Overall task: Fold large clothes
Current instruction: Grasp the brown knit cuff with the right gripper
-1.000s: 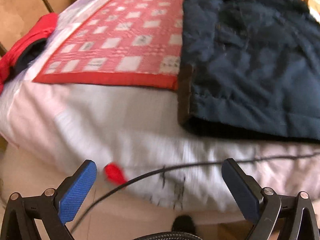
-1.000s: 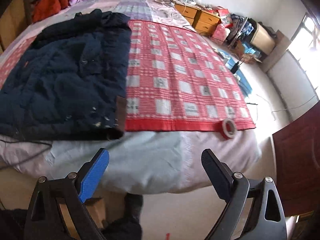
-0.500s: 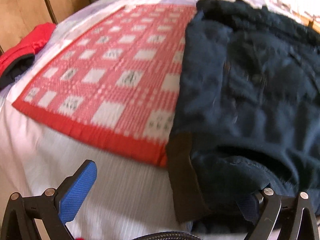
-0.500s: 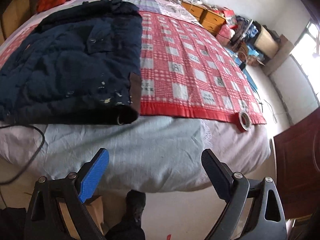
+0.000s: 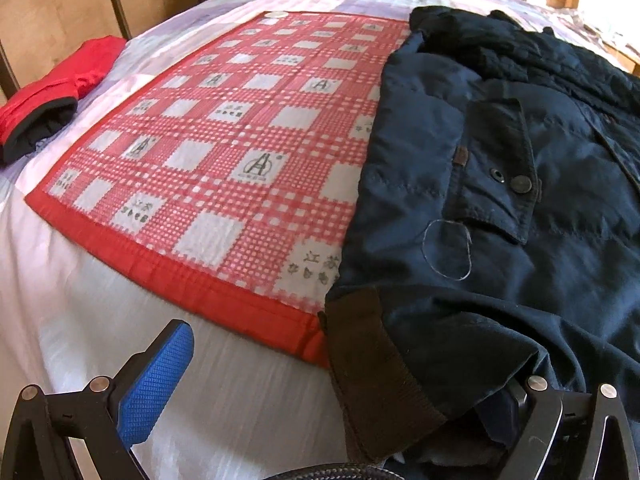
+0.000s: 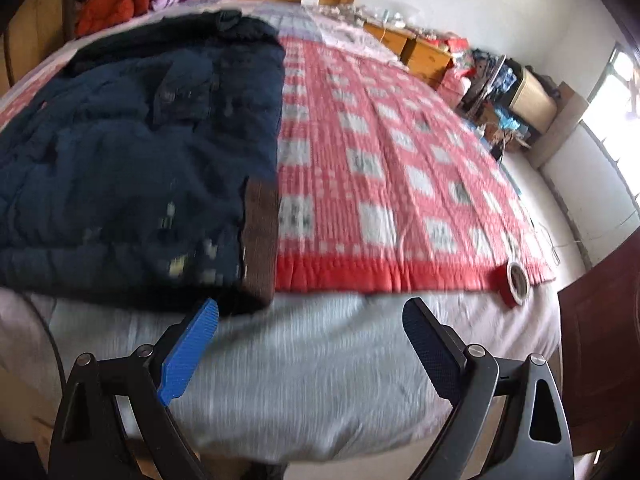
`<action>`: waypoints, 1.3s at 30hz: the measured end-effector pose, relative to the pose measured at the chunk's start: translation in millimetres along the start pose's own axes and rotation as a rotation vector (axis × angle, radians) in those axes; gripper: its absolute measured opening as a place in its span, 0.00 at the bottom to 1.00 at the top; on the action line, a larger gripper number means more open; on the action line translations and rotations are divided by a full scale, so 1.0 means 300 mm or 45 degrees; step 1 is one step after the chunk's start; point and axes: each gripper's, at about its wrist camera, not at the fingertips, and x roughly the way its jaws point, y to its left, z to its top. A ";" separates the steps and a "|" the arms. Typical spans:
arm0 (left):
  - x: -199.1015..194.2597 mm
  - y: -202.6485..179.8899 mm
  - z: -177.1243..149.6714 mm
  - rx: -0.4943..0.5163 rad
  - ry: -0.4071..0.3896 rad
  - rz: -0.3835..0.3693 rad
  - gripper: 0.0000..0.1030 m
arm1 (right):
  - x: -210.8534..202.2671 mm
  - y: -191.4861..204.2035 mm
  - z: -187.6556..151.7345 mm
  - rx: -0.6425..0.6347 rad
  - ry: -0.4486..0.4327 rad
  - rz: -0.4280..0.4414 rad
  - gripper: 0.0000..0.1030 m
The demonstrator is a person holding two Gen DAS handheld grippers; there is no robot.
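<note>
1. The navy jacket (image 5: 500, 200) lies flat on the bed (image 5: 240, 392), half over a red checked mat (image 5: 224, 152).
2. The left view alone shows the left gripper (image 5: 344, 392) spread wide, its right finger tucked under the jacket's hem beside the brown cuff (image 5: 372, 368); a red garment (image 5: 60, 88) sits at the bed's edge.
3. The right view alone (rather blurred) shows the right gripper (image 6: 312, 344) spread, empty, near the jacket's corner, and a tape roll (image 6: 517, 282) on the mat.
</note>
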 end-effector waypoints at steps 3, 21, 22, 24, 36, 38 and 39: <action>0.010 0.001 -0.005 -0.025 0.007 -0.010 1.00 | 0.061 -0.008 0.031 0.021 0.019 -0.004 0.93; 0.016 -0.038 -0.107 0.302 0.000 -0.138 0.85 | 0.167 -0.002 0.110 0.170 0.013 0.102 0.22; 0.020 -0.038 -0.114 0.316 0.011 -0.145 0.81 | 0.173 0.015 0.113 0.132 0.019 0.106 0.22; 0.032 -0.040 -0.110 0.307 0.013 -0.182 0.78 | 0.185 0.040 0.117 0.092 0.027 0.097 0.23; 0.121 -0.095 -0.007 0.274 0.073 -0.222 0.65 | 0.250 0.018 0.134 0.241 0.094 0.148 0.23; 0.123 -0.090 -0.005 0.256 0.078 -0.229 0.59 | 0.244 0.031 0.126 0.261 0.101 0.151 0.23; 0.119 -0.089 -0.006 0.249 0.070 -0.225 0.54 | 0.246 0.036 0.126 0.261 0.104 0.150 0.24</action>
